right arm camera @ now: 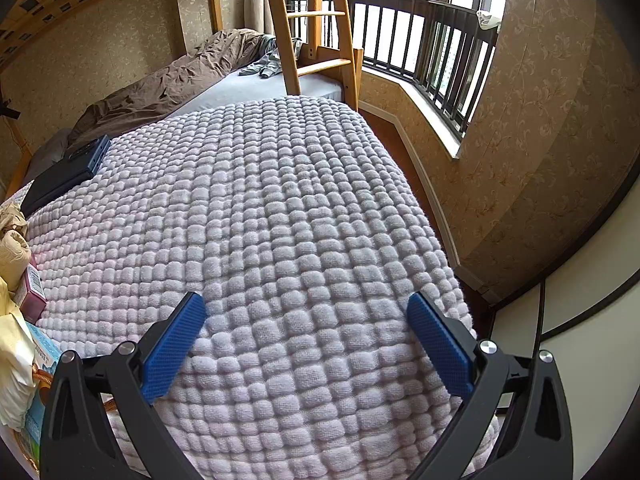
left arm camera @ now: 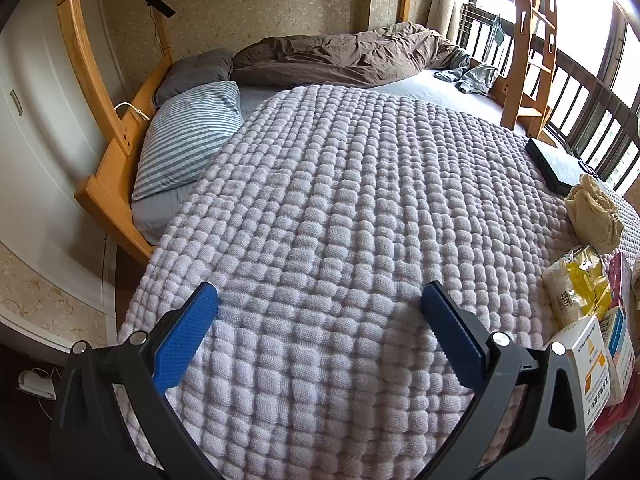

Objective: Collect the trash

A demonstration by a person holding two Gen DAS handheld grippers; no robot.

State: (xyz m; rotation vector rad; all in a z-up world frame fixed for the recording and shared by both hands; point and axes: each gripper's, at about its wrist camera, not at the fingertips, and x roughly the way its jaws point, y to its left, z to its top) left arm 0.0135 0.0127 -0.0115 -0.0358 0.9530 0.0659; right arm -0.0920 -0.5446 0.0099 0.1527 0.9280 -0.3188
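Observation:
Trash lies in a pile on the lilac waffle blanket (left arm camera: pixel 340 208). In the left wrist view, at the right edge, I see a crumpled beige paper bag (left arm camera: pixel 596 212), a yellow snack wrapper (left arm camera: pixel 580 288) and a white and orange box (left arm camera: pixel 588 364). In the right wrist view the same pile is at the left edge: the beige bag (right arm camera: pixel 14 244), a maroon box (right arm camera: pixel 34 290) and a light blue box (right arm camera: pixel 40 360). My left gripper (left arm camera: pixel 320 300) is open and empty above the blanket, left of the pile. My right gripper (right arm camera: pixel 306 308) is open and empty, right of the pile.
A black flat box (left arm camera: pixel 554 164) lies on the blanket beyond the pile; it also shows in the right wrist view (right arm camera: pixel 68 172). A striped pillow (left arm camera: pixel 188 136), a brown duvet (left arm camera: pixel 340 56) and a wooden ladder (right arm camera: pixel 308 28) stand at the far side.

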